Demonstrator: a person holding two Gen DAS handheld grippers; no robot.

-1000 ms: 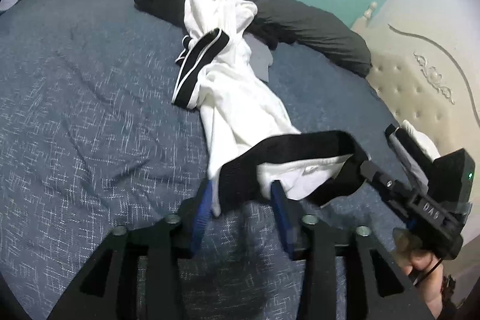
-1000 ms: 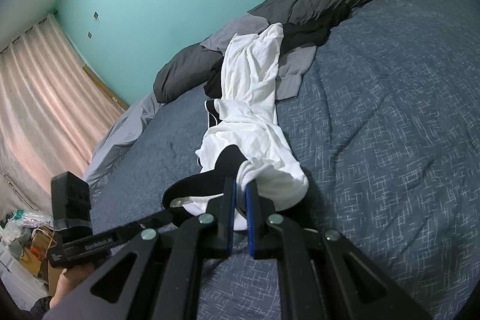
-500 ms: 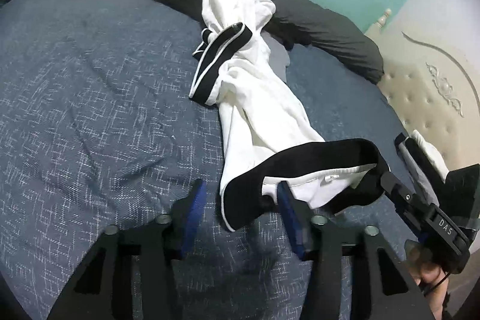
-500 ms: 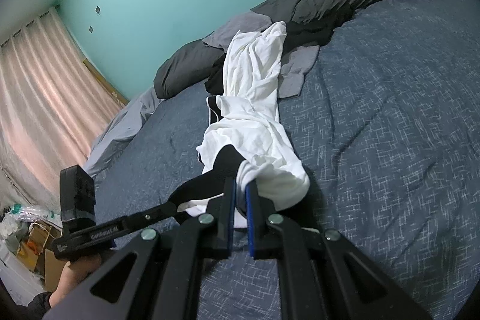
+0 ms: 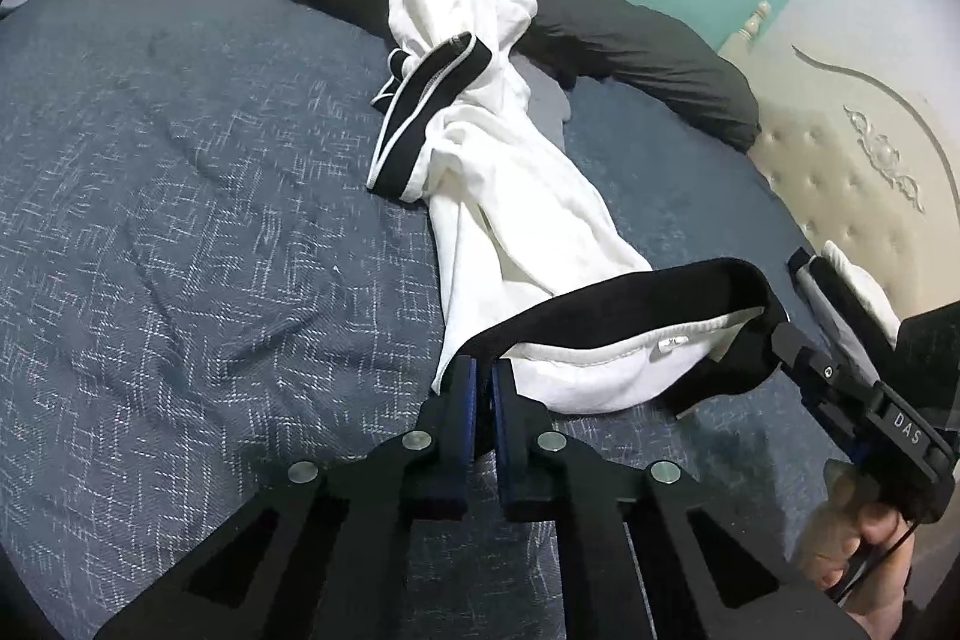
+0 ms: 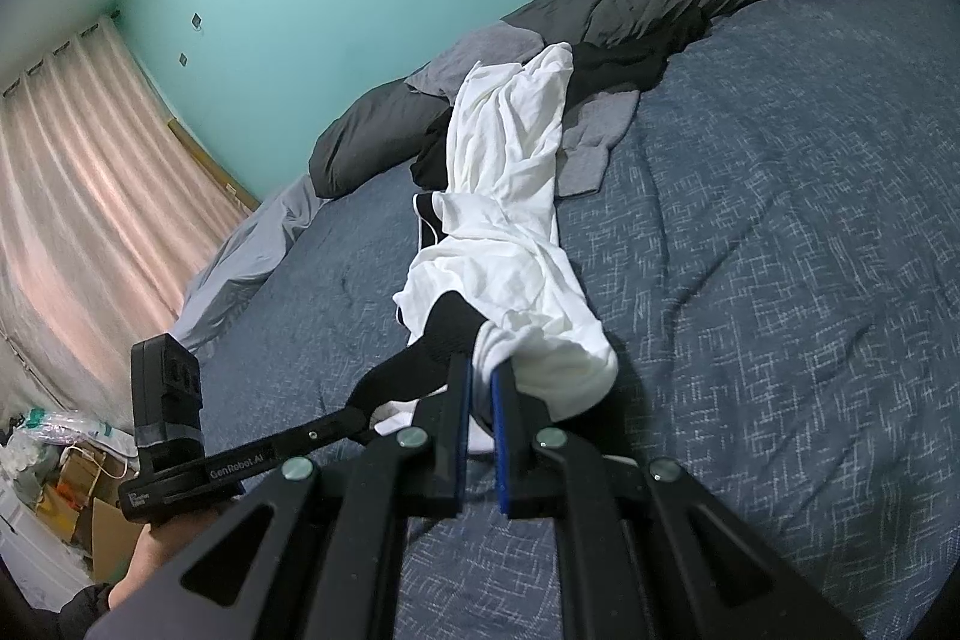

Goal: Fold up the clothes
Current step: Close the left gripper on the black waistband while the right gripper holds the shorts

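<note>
Your left tongs have just closed and now pinch one end of the black ribbed neckband of the white cotton T-shirt with black trim. Your right tongs stand clamped on the neckband's other end. The shirt stretches away from both tongs across the dark blue patterned bedspread toward the far edge of the bed, its far end on the dark grey duvet.
</note>
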